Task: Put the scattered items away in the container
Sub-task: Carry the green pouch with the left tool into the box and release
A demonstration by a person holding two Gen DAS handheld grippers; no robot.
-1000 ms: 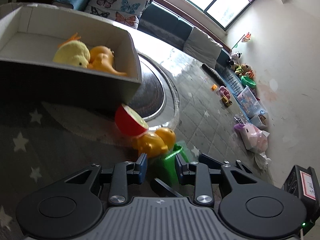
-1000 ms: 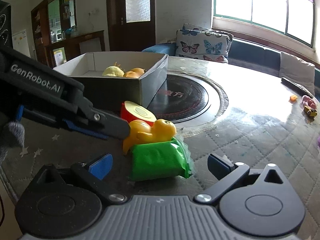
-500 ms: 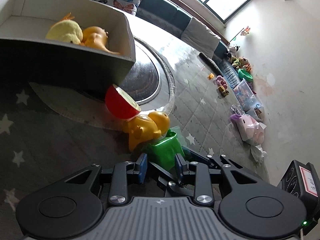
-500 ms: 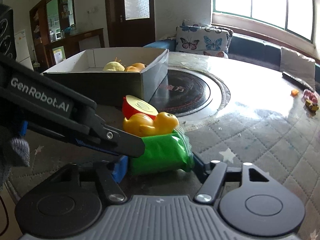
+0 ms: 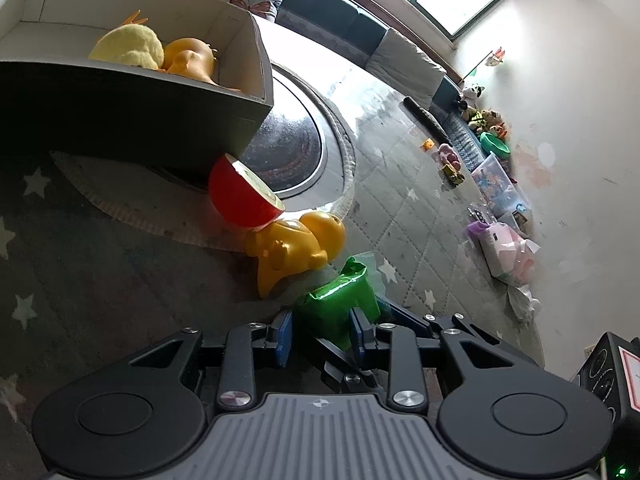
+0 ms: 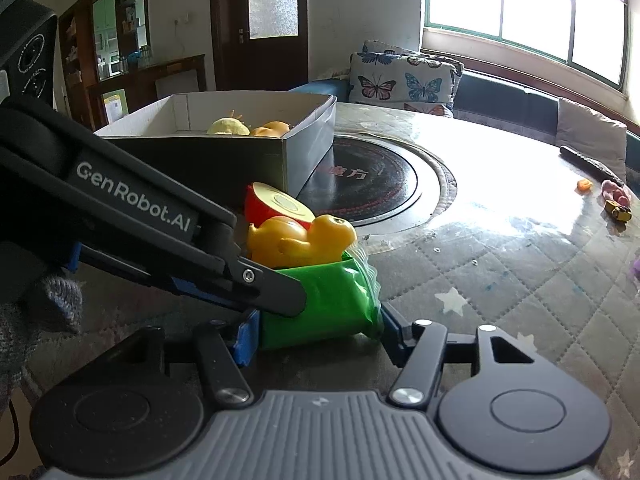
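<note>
A green packet (image 5: 340, 300) (image 6: 332, 300) lies on the star-patterned table cover, and both grippers are on it. My left gripper (image 5: 320, 332) has the packet between its blue pads, jaws still closing. My right gripper (image 6: 318, 336) presses on the packet's two ends, jaws also still closing. The left gripper's arm (image 6: 140, 216) crosses the right wrist view over the packet. Just behind the packet lie an orange toy animal (image 5: 292, 244) (image 6: 304, 240) and a red apple half (image 5: 236, 196) (image 6: 276, 204). The grey box (image 5: 240, 92) (image 6: 240, 160) beyond holds a yellow plush (image 5: 128, 46) and an orange toy (image 5: 188, 60).
A round black hotplate (image 5: 288, 148) (image 6: 372, 184) is set into the table beside the box. Small toys (image 6: 616, 204) and a remote (image 6: 588, 162) lie at the far right edge. A gloved hand (image 6: 52, 304) holds the left gripper. A sofa with a butterfly cushion (image 6: 404, 80) stands behind.
The right gripper went from wide open to closed on the green packet's ends. The left gripper came forward over the packet and its jaws narrowed on it.
</note>
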